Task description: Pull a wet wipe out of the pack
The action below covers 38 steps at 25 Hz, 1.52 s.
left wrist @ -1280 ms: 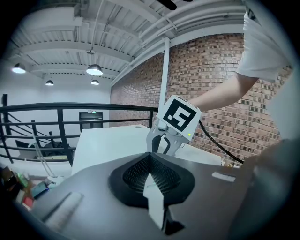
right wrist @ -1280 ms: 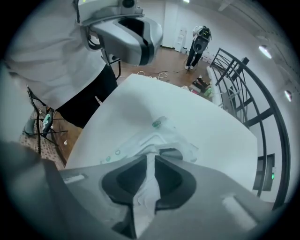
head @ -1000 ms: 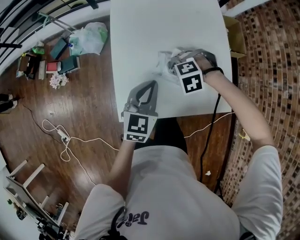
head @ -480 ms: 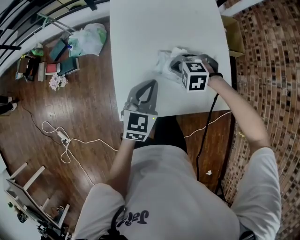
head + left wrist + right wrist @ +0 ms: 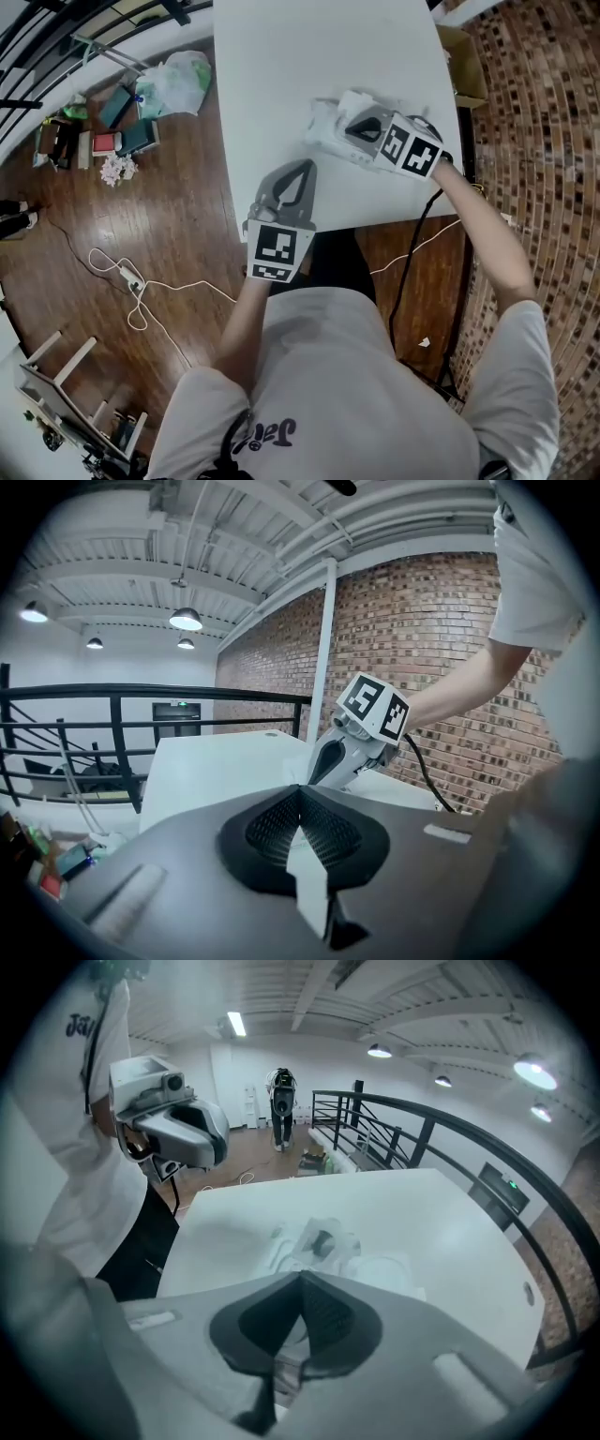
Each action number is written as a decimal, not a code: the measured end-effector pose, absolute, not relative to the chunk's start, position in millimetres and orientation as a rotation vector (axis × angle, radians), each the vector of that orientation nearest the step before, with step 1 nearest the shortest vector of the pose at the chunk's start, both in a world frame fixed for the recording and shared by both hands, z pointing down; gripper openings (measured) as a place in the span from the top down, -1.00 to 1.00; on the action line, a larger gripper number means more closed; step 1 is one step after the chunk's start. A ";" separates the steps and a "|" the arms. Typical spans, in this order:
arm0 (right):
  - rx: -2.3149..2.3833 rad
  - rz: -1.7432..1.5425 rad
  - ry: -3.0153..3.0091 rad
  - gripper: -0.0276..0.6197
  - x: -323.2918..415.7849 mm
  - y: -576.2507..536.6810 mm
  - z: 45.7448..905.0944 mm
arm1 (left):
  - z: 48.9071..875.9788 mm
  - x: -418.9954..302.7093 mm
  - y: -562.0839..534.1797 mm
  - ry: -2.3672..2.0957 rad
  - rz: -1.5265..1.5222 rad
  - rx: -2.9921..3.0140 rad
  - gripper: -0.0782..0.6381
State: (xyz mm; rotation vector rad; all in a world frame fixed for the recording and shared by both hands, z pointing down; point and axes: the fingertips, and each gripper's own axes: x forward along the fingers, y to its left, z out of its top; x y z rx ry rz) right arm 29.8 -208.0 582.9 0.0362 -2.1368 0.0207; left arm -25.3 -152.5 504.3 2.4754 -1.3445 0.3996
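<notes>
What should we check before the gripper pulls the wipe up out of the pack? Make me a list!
1. Right gripper jaws closed: ok, they are pressed together.
2. A wipe caught between those jaws: cannot tell. Something pale shows low at their seam, but it is too unclear to name.
3. Wet wipe pack lying on the table: ok, it sits flat near the right side.
4. Left gripper holding the pack down: not ok. It sits near the table's front edge, apart from the pack, with its jaws shut on nothing.
5. Right gripper close to the pack's opening: ok, it is just above it.
</notes>
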 end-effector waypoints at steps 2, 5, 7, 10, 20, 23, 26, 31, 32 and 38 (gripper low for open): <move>0.055 0.038 -2.154 0.96 32.9 -207.4 577.6 | 503.5 -22.8 -153.7 -1.339 0.398 2.480 0.74; 0.082 0.046 -2.173 0.96 36.1 -206.8 570.4 | 501.4 -19.4 -155.2 -1.328 0.396 2.489 0.74; 0.103 0.069 -2.187 0.96 38.1 -205.7 565.9 | 501.0 -17.8 -156.1 -1.324 0.395 2.493 0.74; 0.154 0.136 -2.248 0.96 40.6 -209.1 555.9 | 501.8 -16.4 -158.0 -1.321 0.393 2.496 0.74; 0.035 0.059 -2.107 0.51 33.1 -202.3 552.6 | 498.5 -8.3 -162.1 -1.303 0.383 2.511 0.74; 0.046 0.025 -2.056 0.43 31.9 -207.2 570.6 | 498.8 -8.1 -163.0 -1.298 0.387 2.514 0.74; 0.058 -0.004 -2.060 0.86 25.4 -212.6 574.3 | 501.0 -12.7 -163.1 -1.307 0.392 2.505 0.74; 0.014 0.011 -2.066 0.95 25.0 -206.9 568.3 | 500.7 -18.3 -164.7 -1.319 0.395 2.499 0.74; 0.011 0.024 -2.069 0.95 25.5 -205.3 566.0 | 499.8 -18.4 -165.3 -1.320 0.393 2.499 0.74; 0.052 0.100 -2.116 0.95 32.6 -201.8 555.3 | 496.7 -16.3 -166.7 -1.310 0.385 2.509 0.74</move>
